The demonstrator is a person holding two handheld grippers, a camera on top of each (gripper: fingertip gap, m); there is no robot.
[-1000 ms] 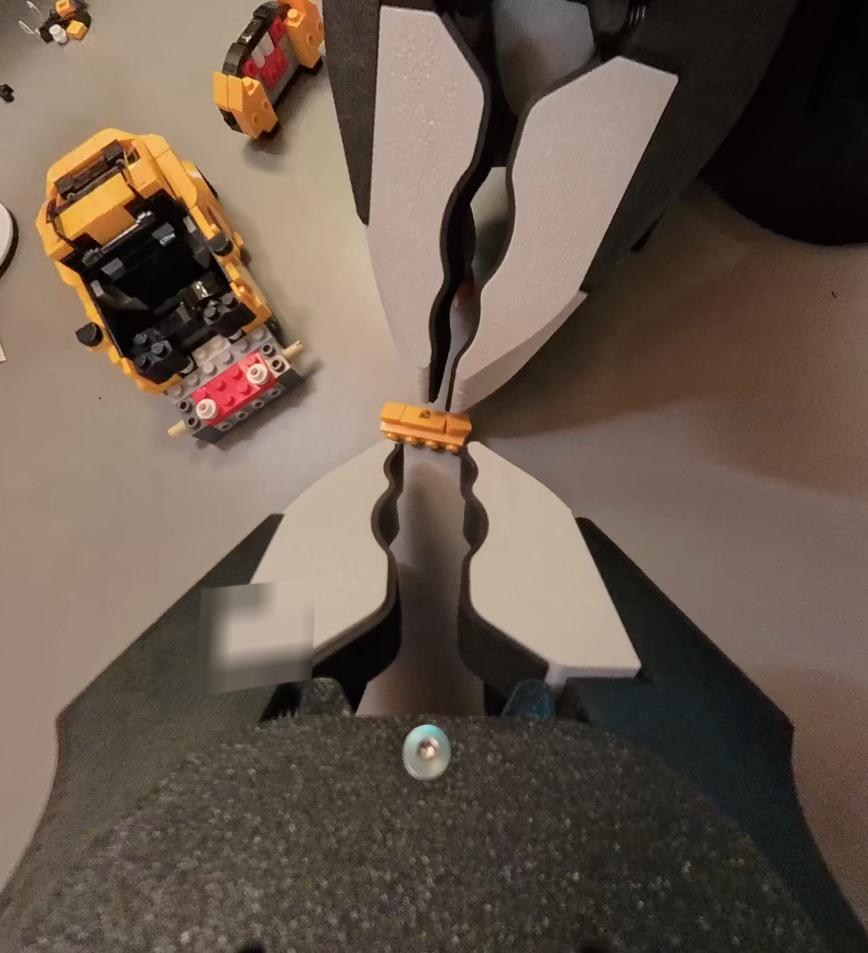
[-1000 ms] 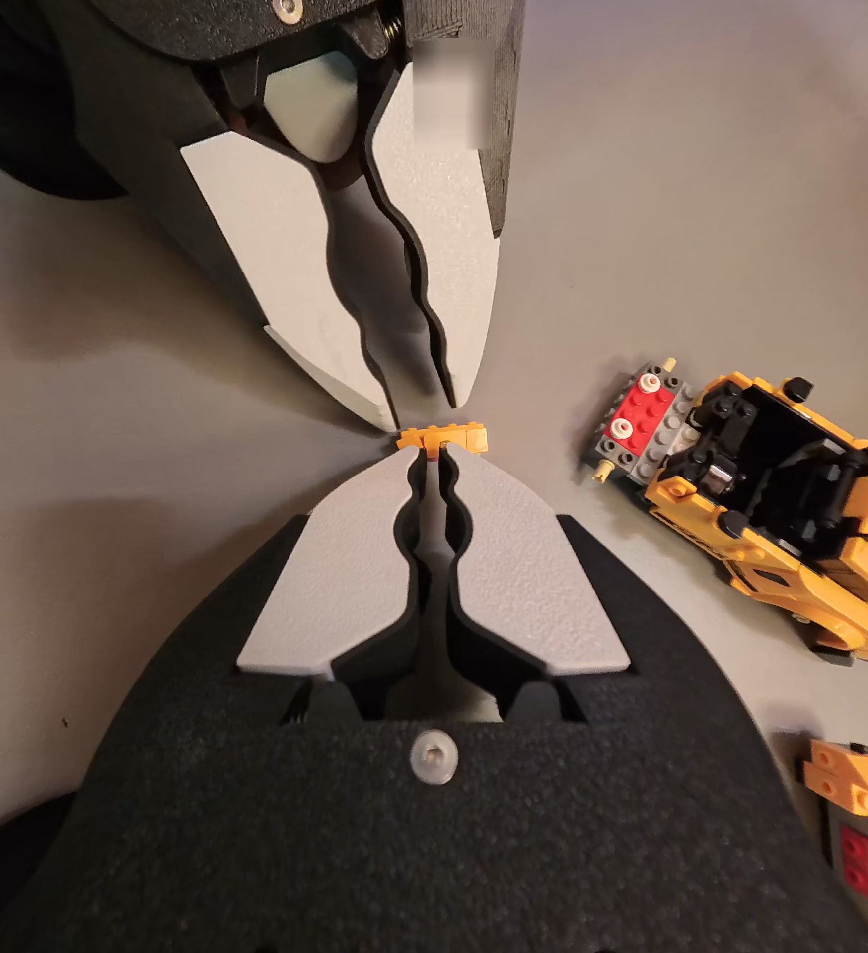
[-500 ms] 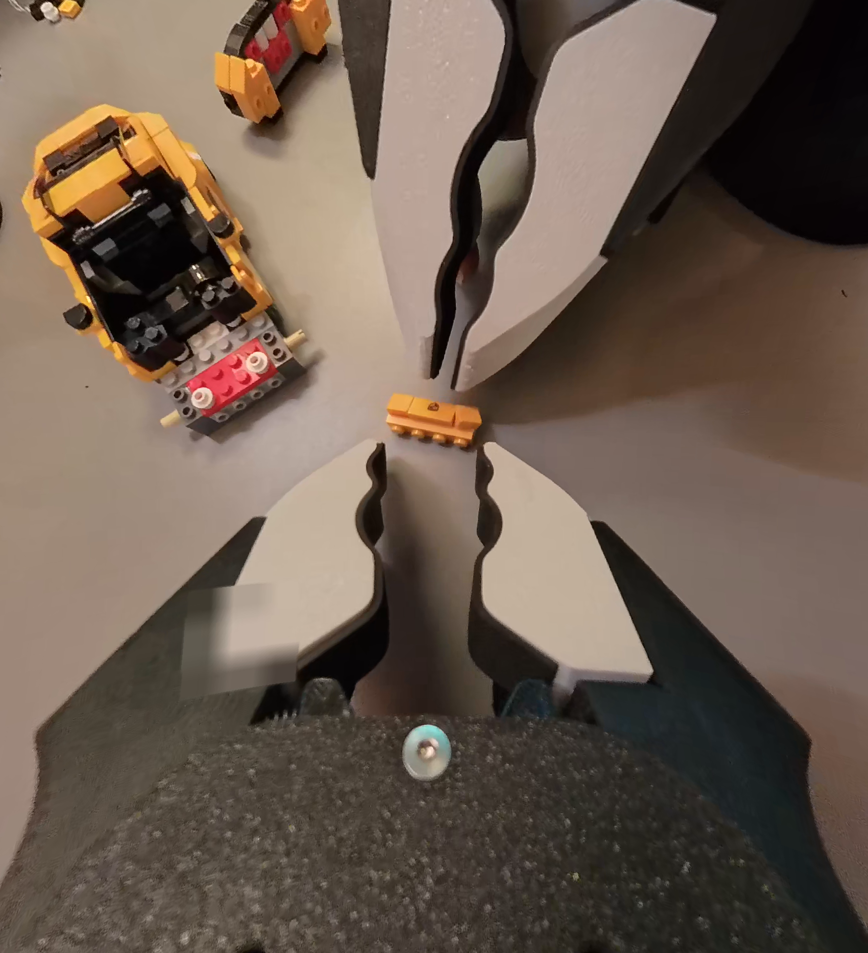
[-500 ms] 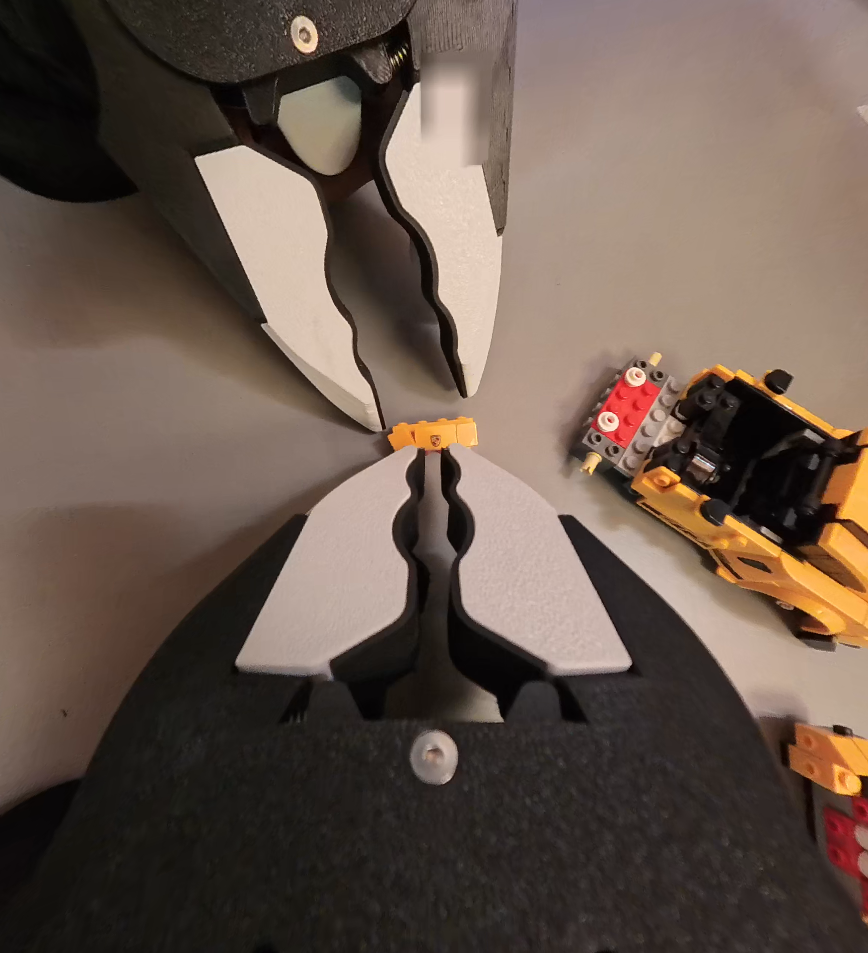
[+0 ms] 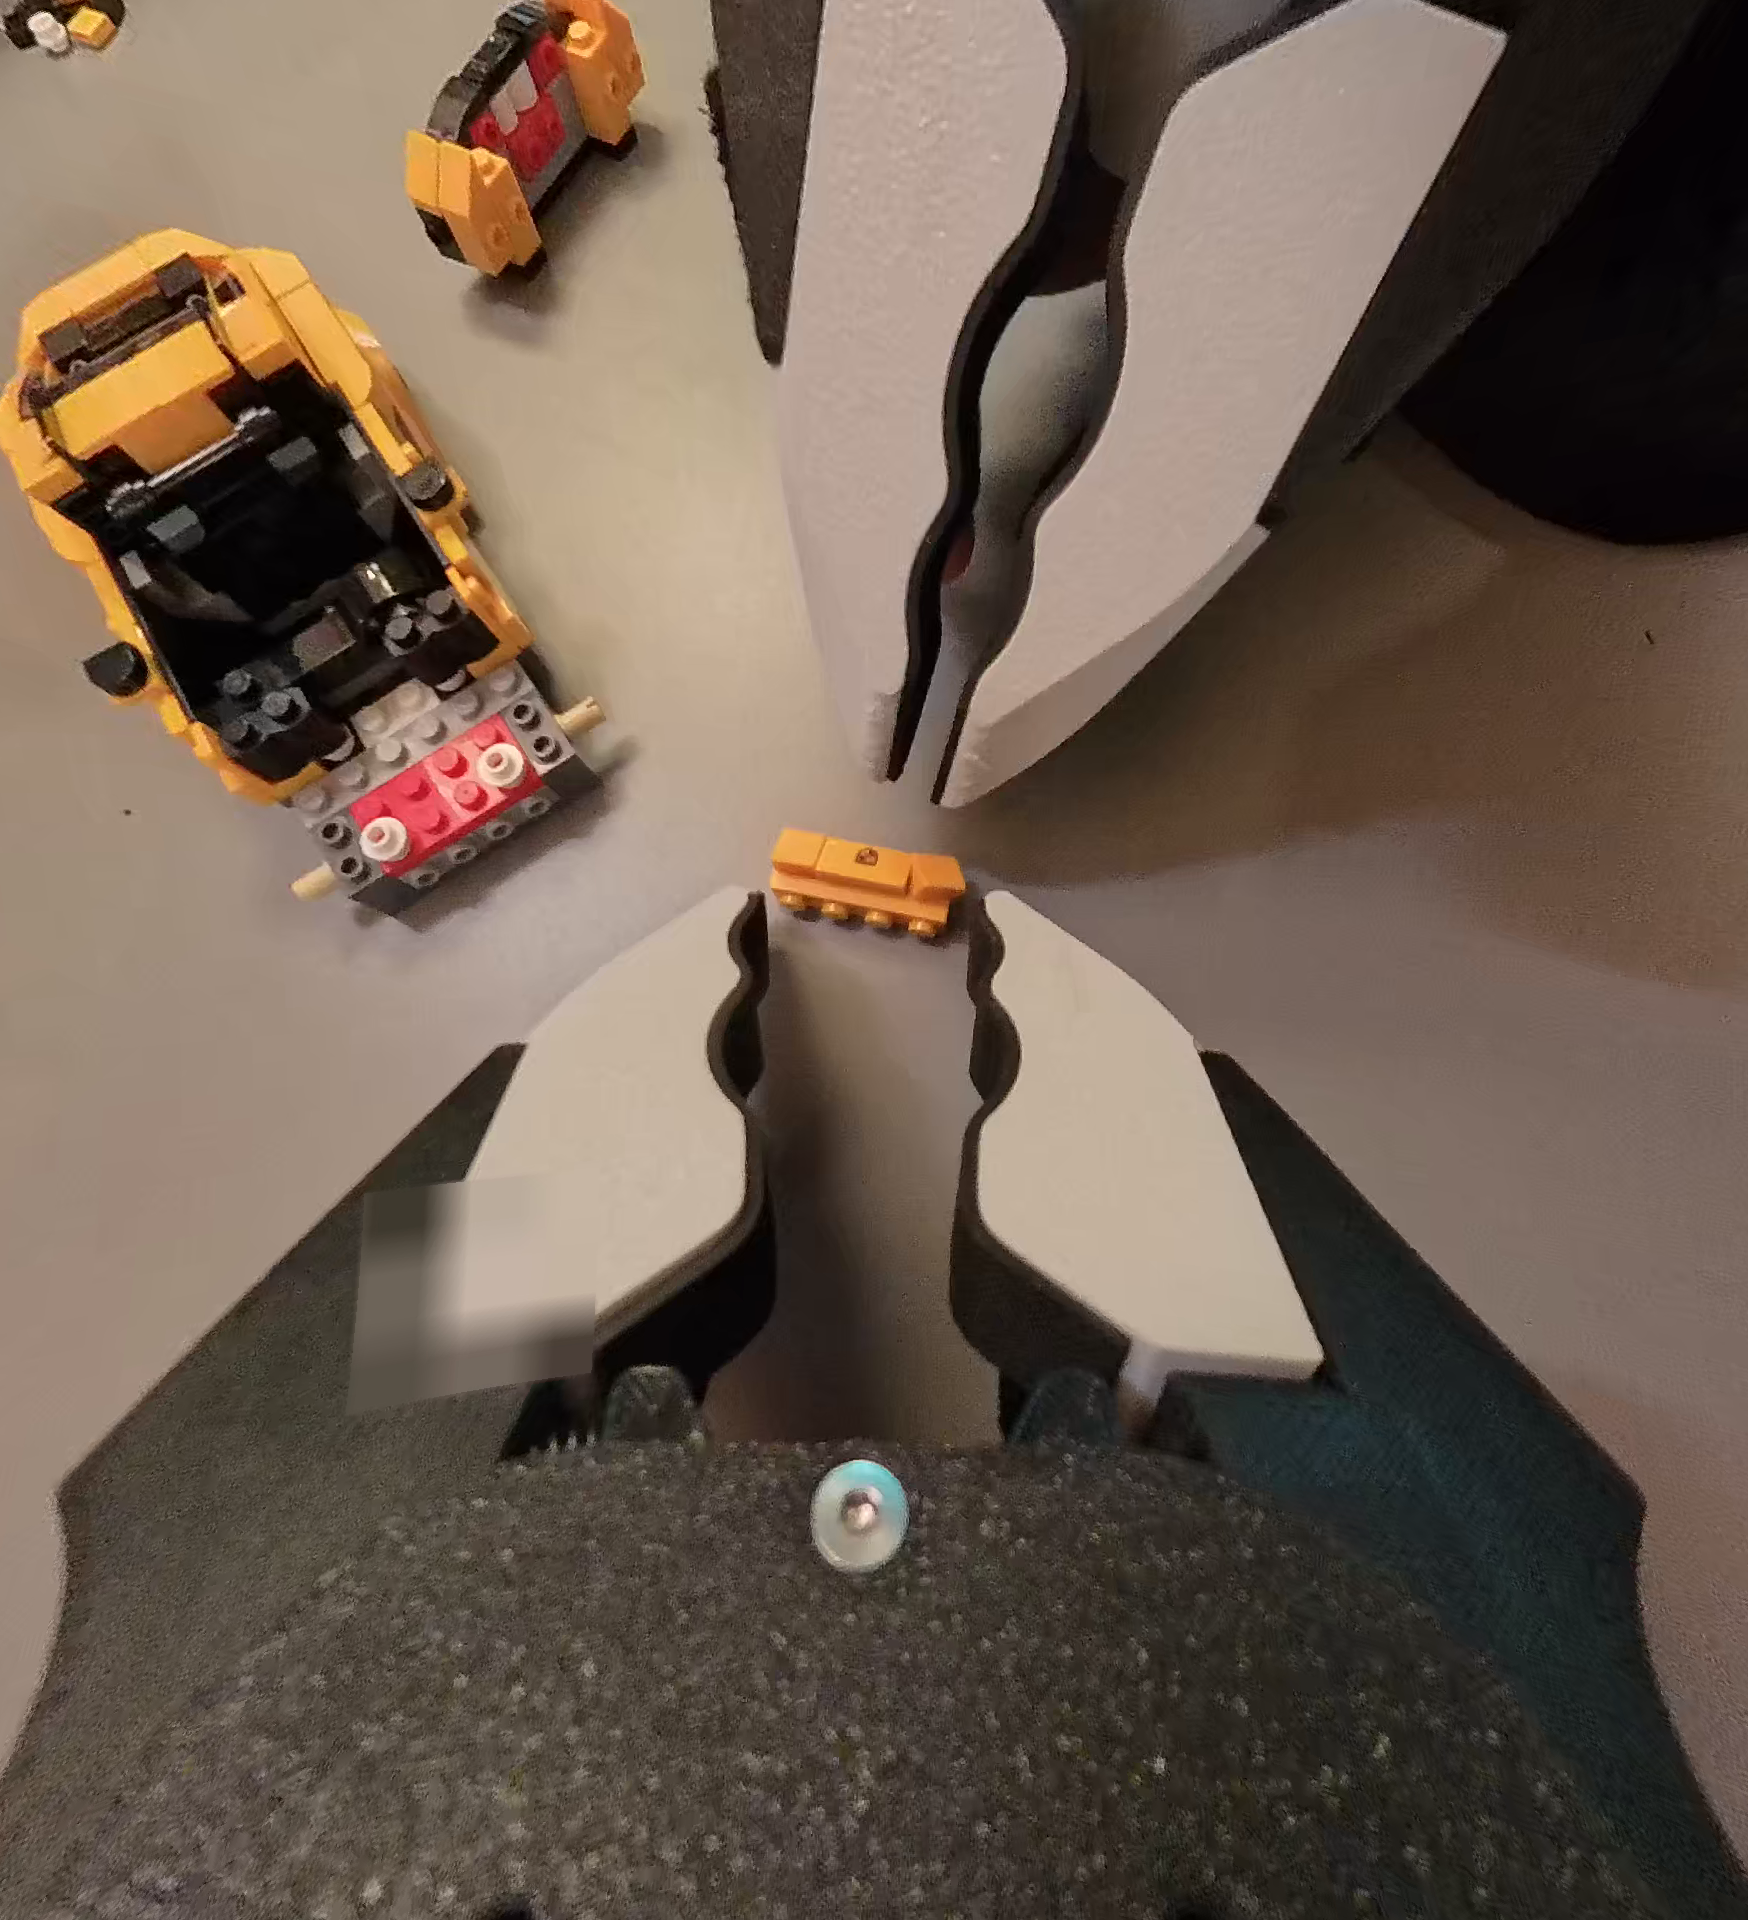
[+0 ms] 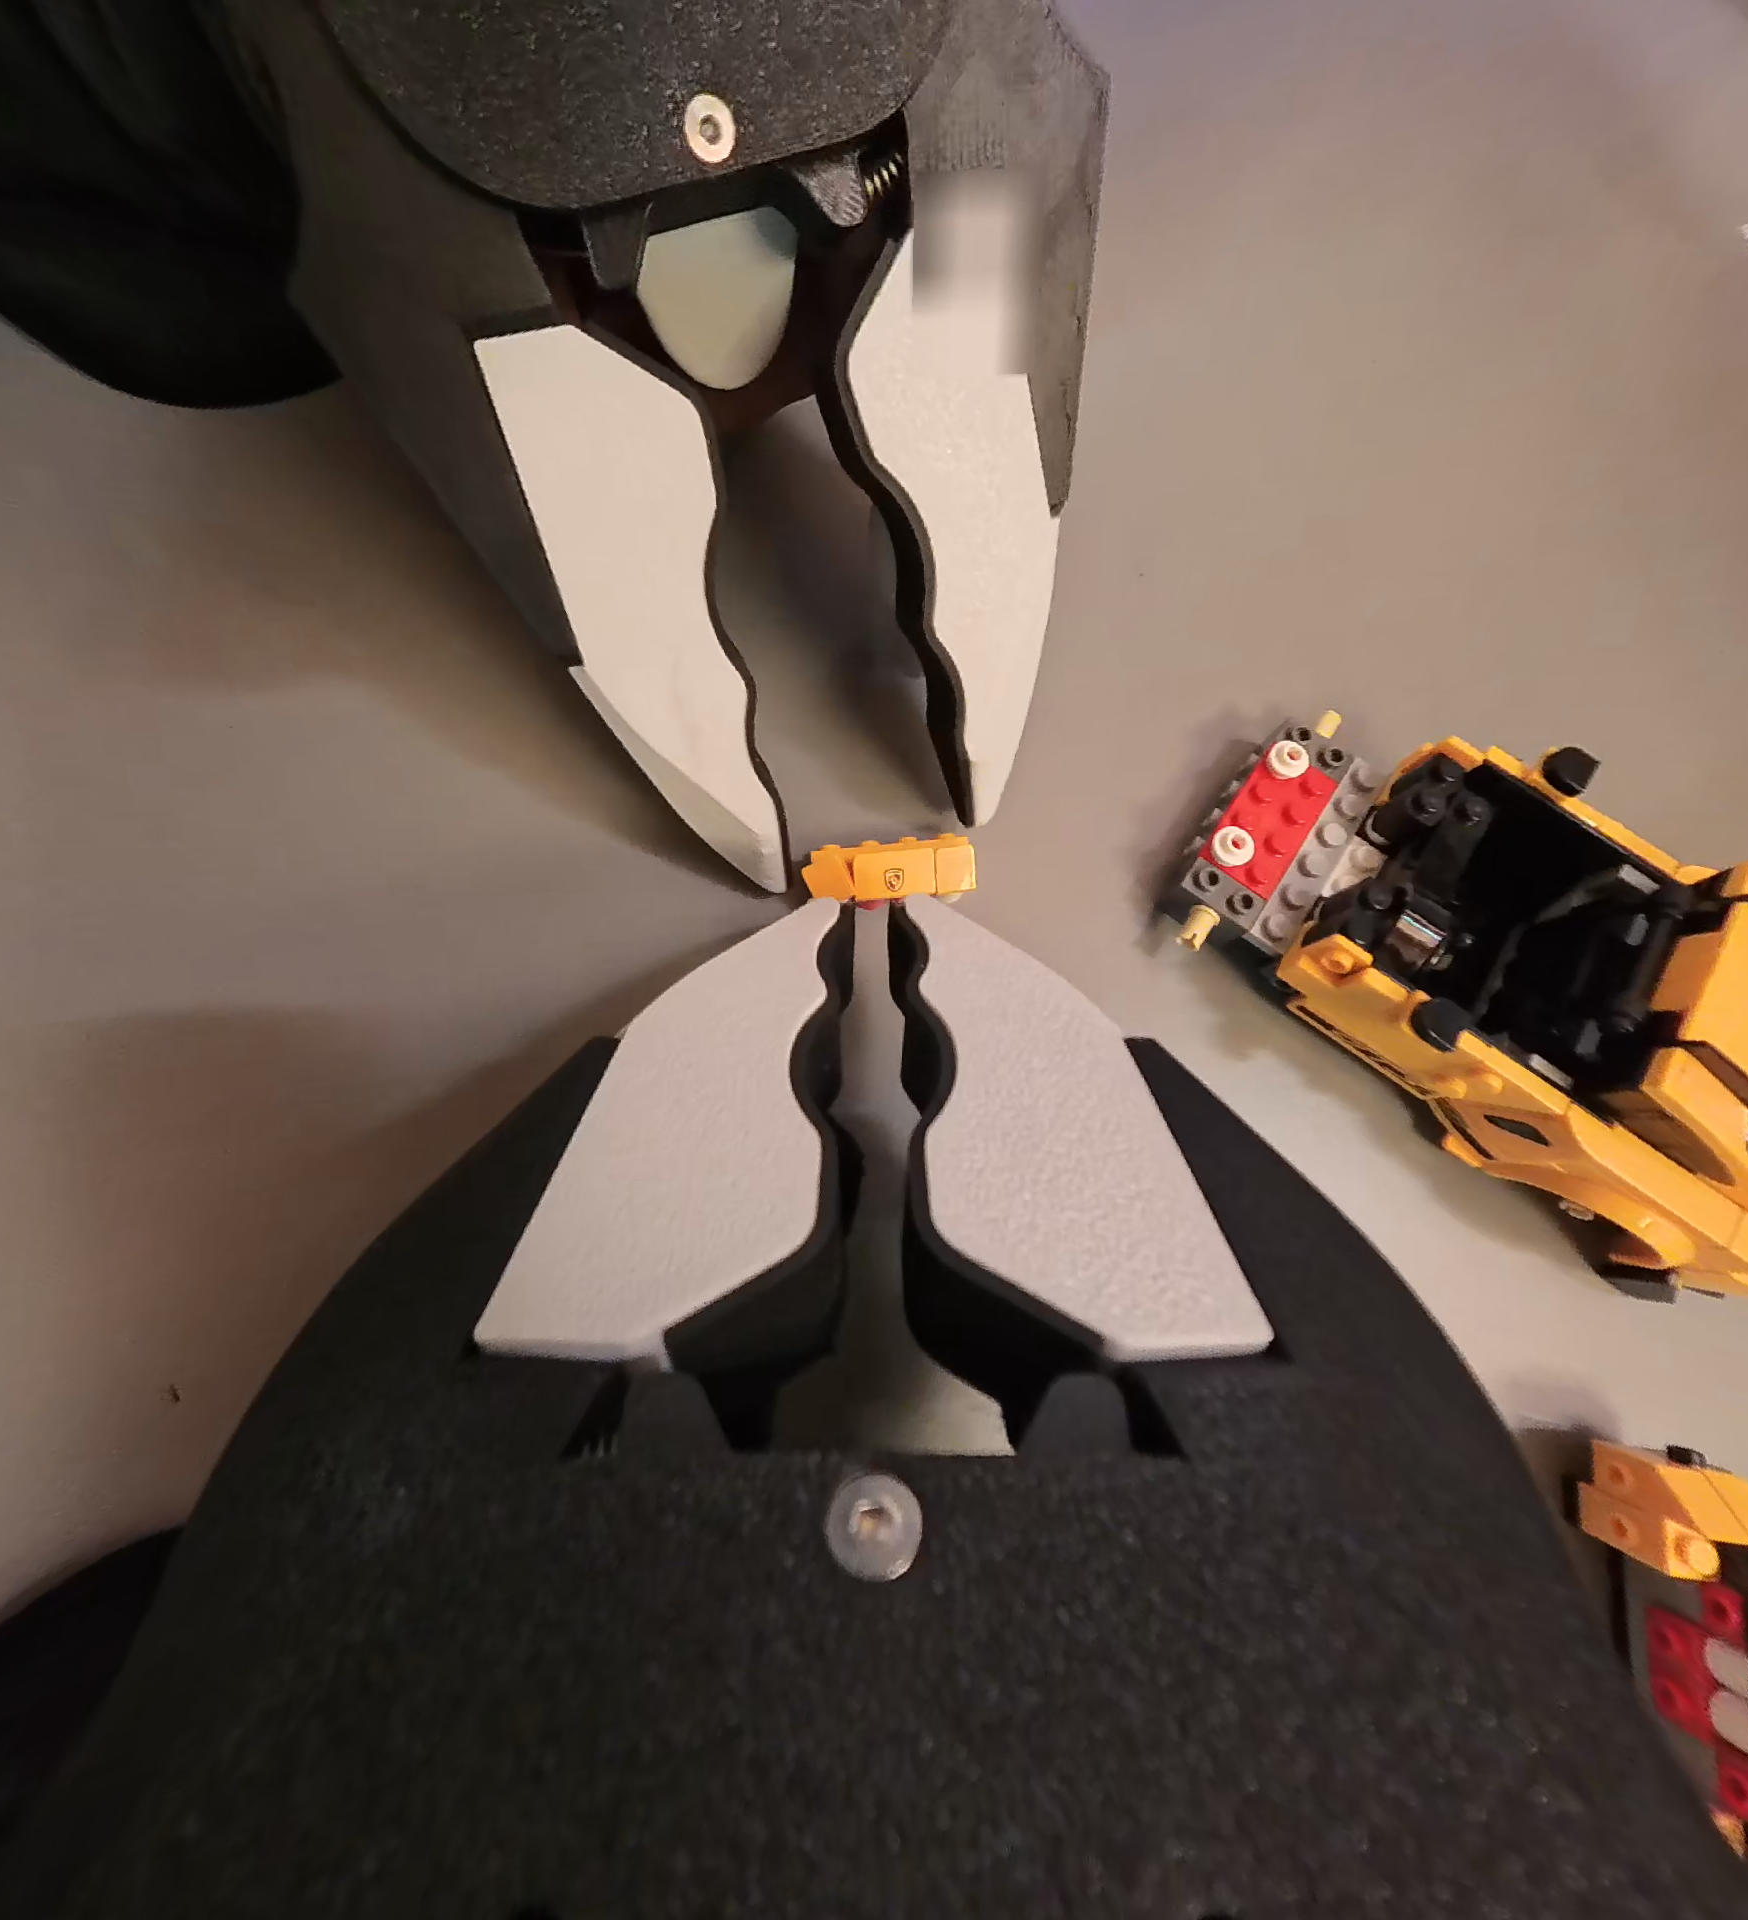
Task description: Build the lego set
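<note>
**Orange piece between two grippers**

We see our right gripper [image 6: 872, 906] pinching the small orange piece [image 6: 891, 869] at its near edge, our left gripper [image 5: 865, 906] spread apart just short of it. The yellow car [image 5: 257, 561] sits clear, bare grey table [image 5: 1421, 987] opposite.

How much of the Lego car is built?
Done: the yellow car has its body and black cabin assembled. In hand: a small orange plate assembly sits between the open left hand-held gripper and the nearly closed right hand-held gripper. I cannot tell whether the right one grips it. Left: the car's red-and-grey end is bare, and an orange, black and red section lies apart, unattached.
</note>
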